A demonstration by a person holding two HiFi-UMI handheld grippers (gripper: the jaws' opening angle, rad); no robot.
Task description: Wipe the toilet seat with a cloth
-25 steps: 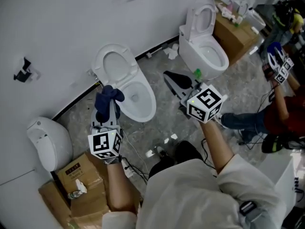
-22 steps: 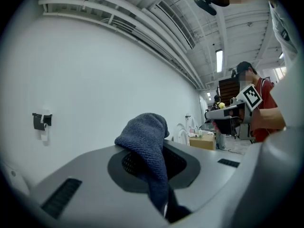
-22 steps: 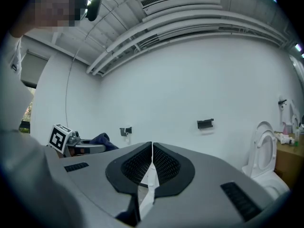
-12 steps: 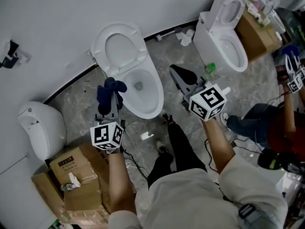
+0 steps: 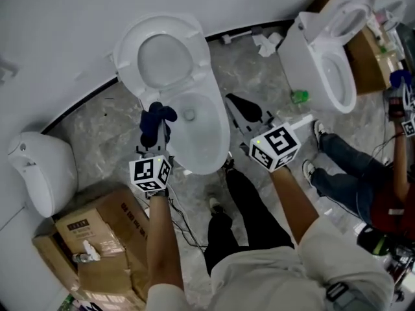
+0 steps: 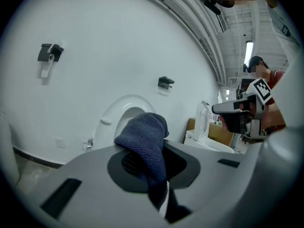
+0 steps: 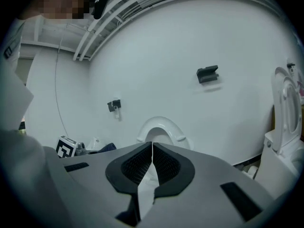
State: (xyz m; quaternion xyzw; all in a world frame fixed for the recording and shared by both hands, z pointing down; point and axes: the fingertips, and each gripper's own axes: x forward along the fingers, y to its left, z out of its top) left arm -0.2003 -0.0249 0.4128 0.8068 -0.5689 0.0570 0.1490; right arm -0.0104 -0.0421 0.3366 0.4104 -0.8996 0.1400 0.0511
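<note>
We judge this to be the approach step: nothing touches the toilet yet. Nearest us, our left claw (image 5: pixel 154 133) is clamped on a dark blue knitted cloth (image 5: pixel 157 117). The cloth bunches above the jaws and trails down between them. In the head view it shows against the left edge of the white ceramic toilet (image 5: pixel 211 154). Our right claw (image 5: pixel 238 109) is closed with nothing in it, its jaws meeting, just beside the toilet's right side. Next we need to carry the cloth forward and press its bunched end onto the white toilet seat (image 5: pixel 128 47). The seat appears to be tipped up against the wall together with the lid. Then we sweep around the ring. The seat looks smooth and glossy, with no stain we can make out.
</note>
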